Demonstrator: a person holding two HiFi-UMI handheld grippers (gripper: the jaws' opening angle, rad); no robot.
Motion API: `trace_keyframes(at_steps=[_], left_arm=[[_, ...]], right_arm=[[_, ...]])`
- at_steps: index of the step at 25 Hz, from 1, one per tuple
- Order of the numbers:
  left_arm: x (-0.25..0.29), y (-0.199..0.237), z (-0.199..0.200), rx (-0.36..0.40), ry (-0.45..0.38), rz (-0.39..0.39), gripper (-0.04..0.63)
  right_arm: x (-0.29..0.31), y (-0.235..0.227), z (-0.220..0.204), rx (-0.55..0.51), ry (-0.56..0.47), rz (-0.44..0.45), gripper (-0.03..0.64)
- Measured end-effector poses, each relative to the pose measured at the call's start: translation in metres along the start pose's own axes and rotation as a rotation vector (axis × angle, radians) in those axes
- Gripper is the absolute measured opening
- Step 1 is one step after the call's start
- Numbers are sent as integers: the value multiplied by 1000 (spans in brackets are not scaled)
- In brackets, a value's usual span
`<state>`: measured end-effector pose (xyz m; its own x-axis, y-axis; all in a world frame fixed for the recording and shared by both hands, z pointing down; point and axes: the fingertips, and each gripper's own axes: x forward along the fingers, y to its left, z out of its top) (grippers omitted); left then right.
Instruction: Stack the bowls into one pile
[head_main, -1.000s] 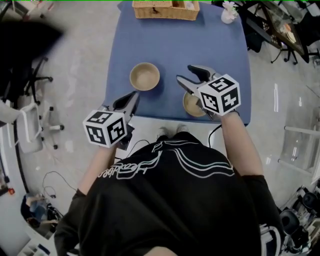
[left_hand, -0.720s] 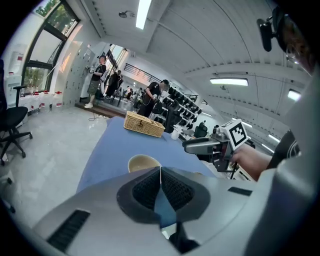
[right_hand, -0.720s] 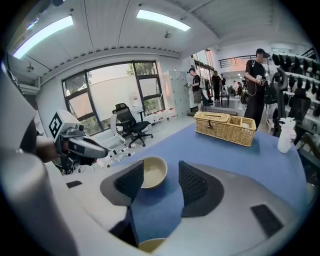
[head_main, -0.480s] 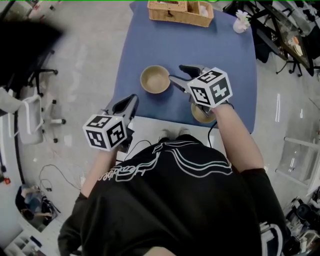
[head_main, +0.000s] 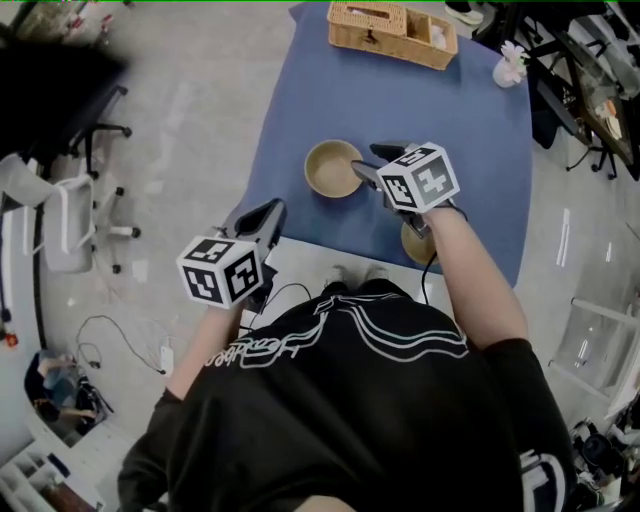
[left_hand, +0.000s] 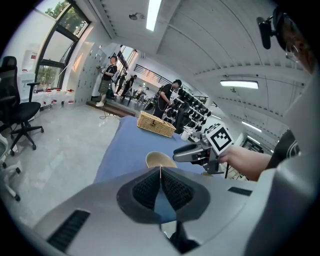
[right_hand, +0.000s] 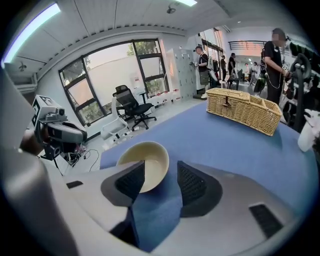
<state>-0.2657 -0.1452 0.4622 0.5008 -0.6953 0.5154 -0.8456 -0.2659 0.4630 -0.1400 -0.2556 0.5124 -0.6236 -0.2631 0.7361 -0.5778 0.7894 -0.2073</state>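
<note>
right gripper (right_hand: 161, 176), jaws spread and just narrowing slightly, straddles the near rim of the tan bowl (right_hand: 146, 159) mid-table, apparently not yet pinching; seat deeper, then clamp. second bowl (head_main: 414, 244) waits near the table's edge. left gripper (left_hand: 160, 170) is pressed together, empty.

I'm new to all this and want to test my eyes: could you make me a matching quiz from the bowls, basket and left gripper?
1 basket
2 left gripper
3 far bowl
4 near bowl

a jaws shut
b far edge of the table
c half hidden under an arm
d uncovered, empty

Pairs: 1-b, 2-a, 3-d, 4-c
</note>
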Motion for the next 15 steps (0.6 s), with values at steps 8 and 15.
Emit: trace_keyframes(at_steps=[8, 15], left_arm=[[-1, 18, 0, -14, 7, 21, 28], [0, 25, -3, -18, 14, 30, 27]], right_arm=[[28, -7, -8, 28, 84, 26, 187], [39, -10, -13, 63, 126, 50, 132]])
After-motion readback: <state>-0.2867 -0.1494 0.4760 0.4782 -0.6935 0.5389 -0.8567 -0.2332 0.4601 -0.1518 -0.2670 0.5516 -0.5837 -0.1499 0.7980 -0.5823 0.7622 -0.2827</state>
